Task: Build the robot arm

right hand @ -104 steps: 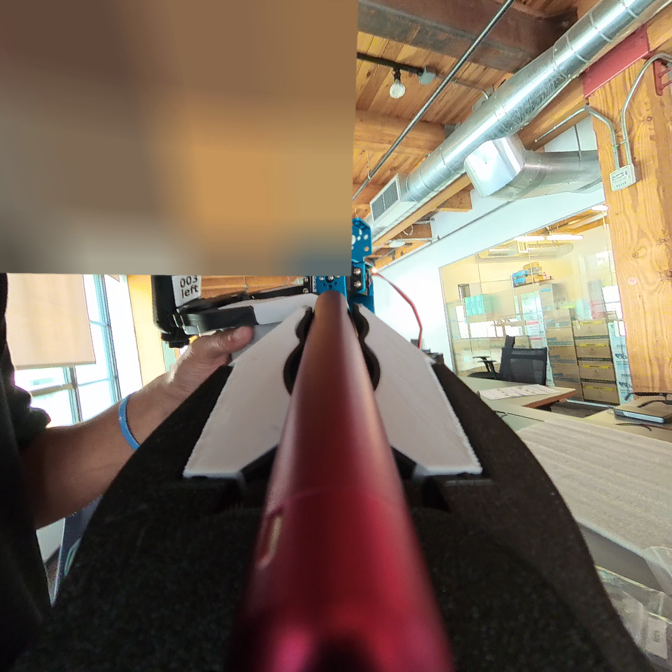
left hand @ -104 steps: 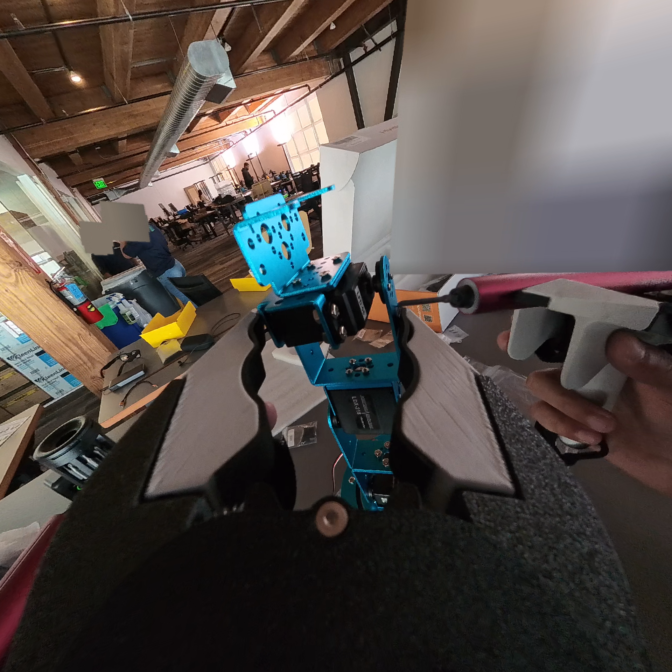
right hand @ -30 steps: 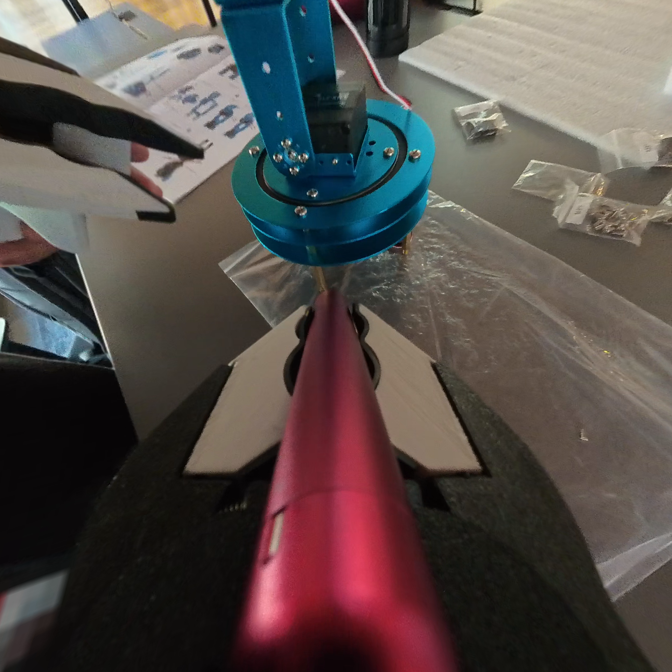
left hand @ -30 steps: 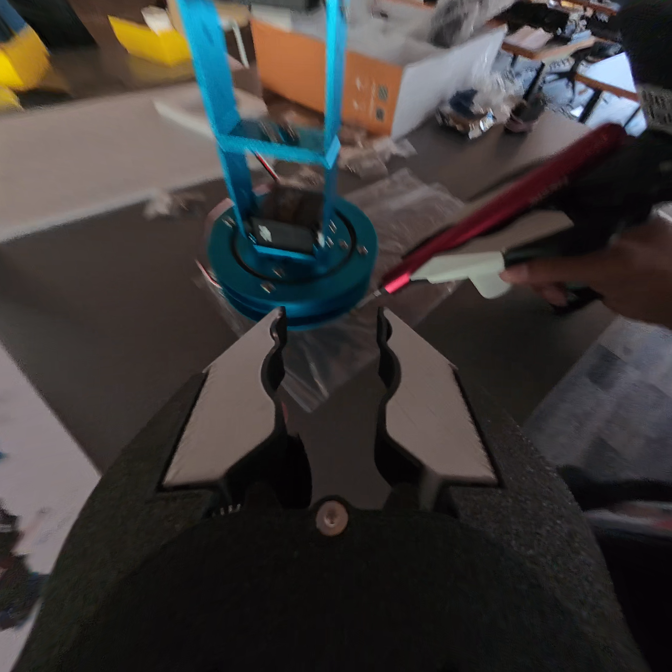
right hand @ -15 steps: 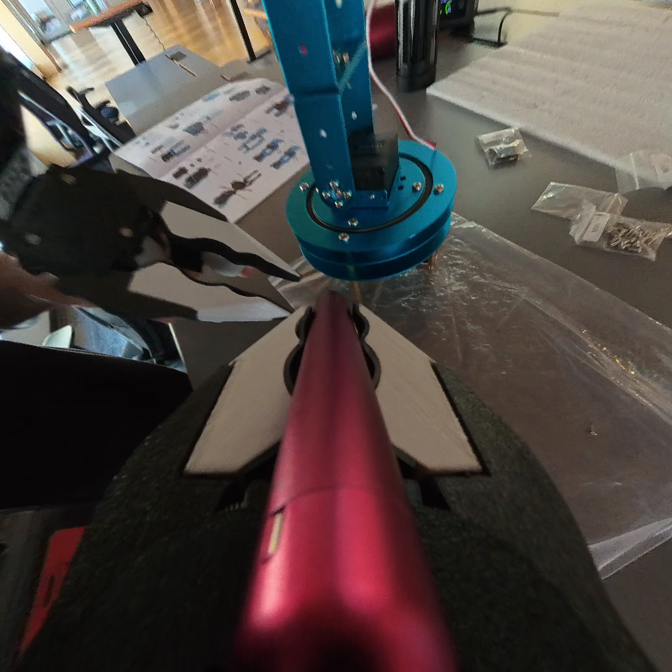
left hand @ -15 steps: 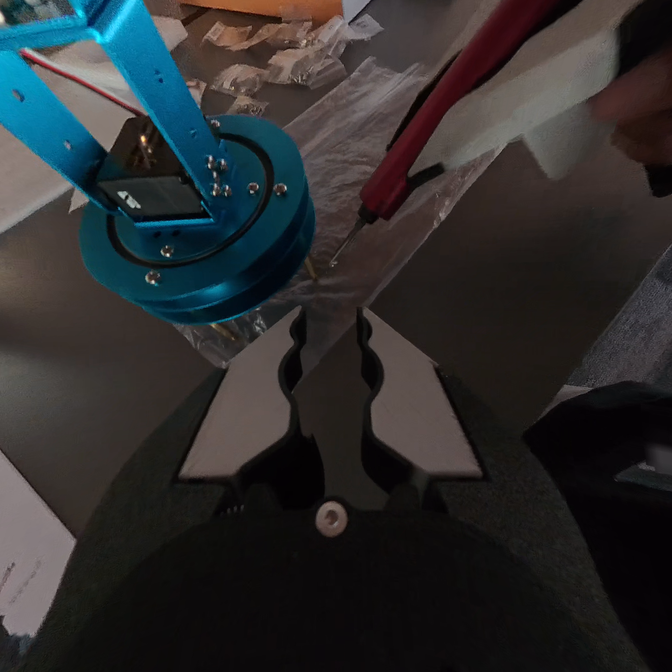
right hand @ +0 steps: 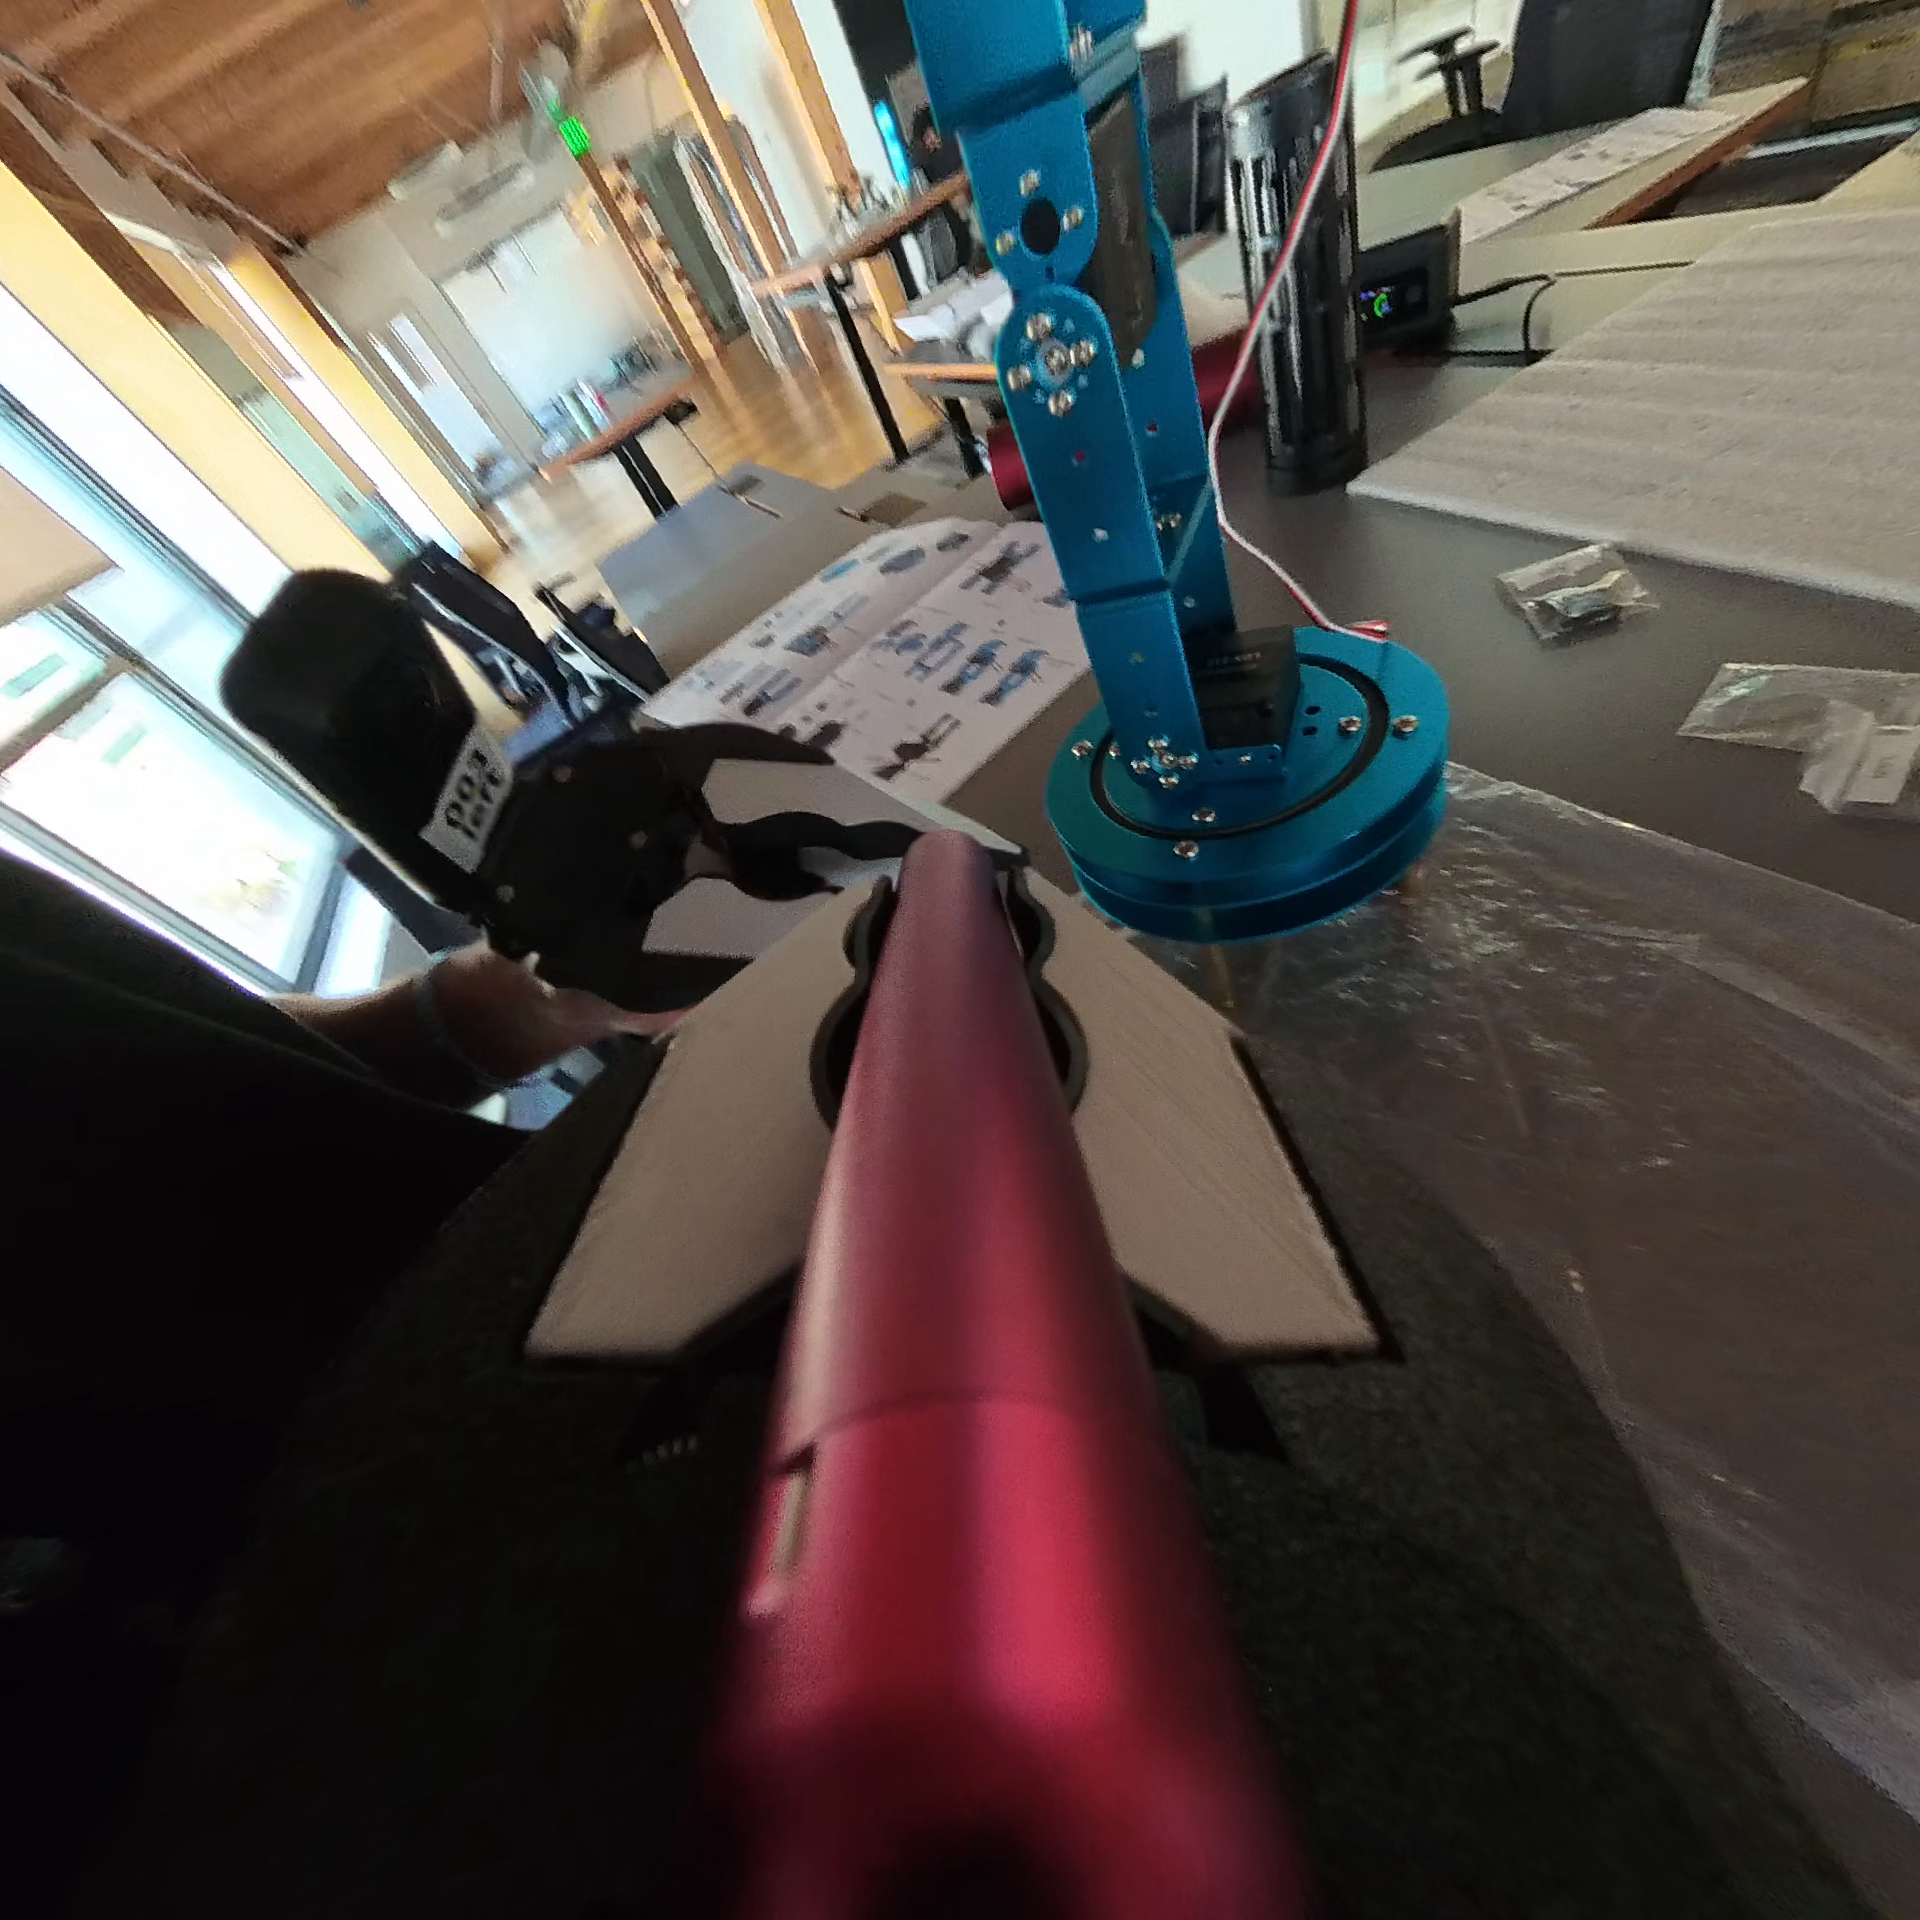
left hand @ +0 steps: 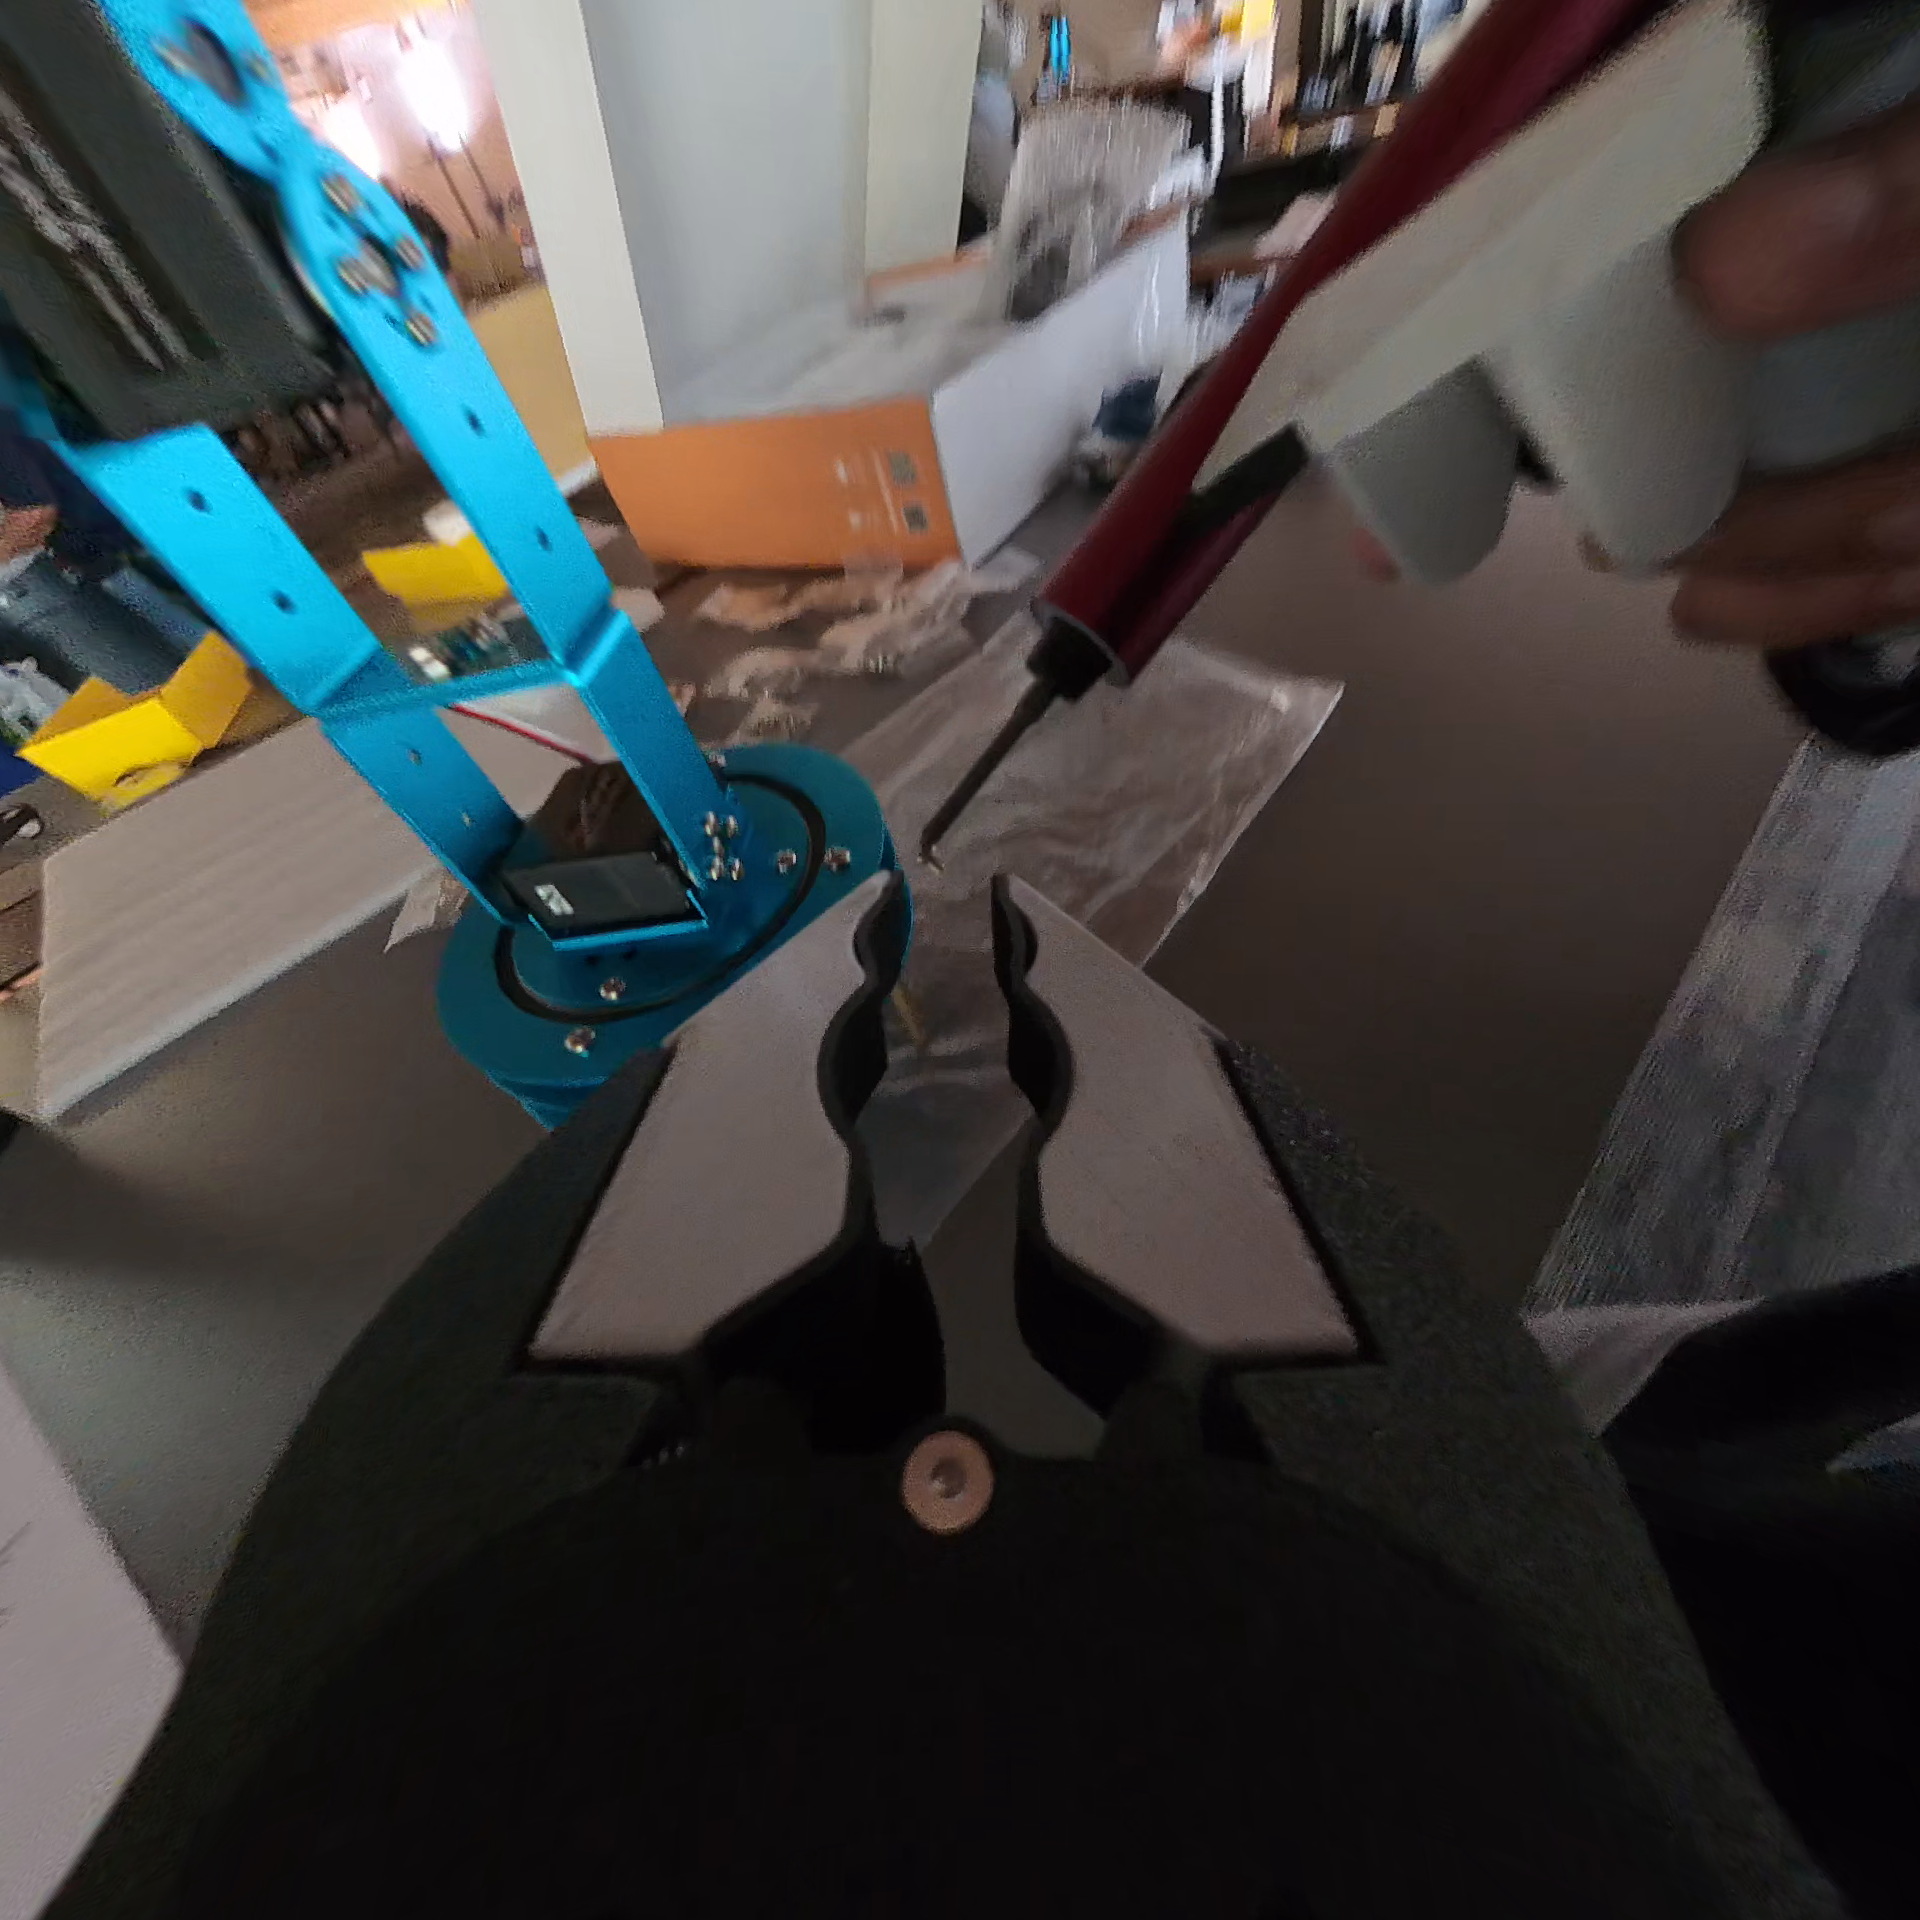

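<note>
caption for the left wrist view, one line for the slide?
Open left gripper beside the blue arm's round base; red screwdriver tip over clear plastic sheet.

Clutter around a dark work surface (left hand: pixel 1455 831)
An orange-and-white box (left hand: pixel 790 488), yellow bins (left hand: pixel 135 717), an open instruction sheet (right hand: pixel 883 644) and small bagged parts (right hand: pixel 1574 592) lie about.
</note>
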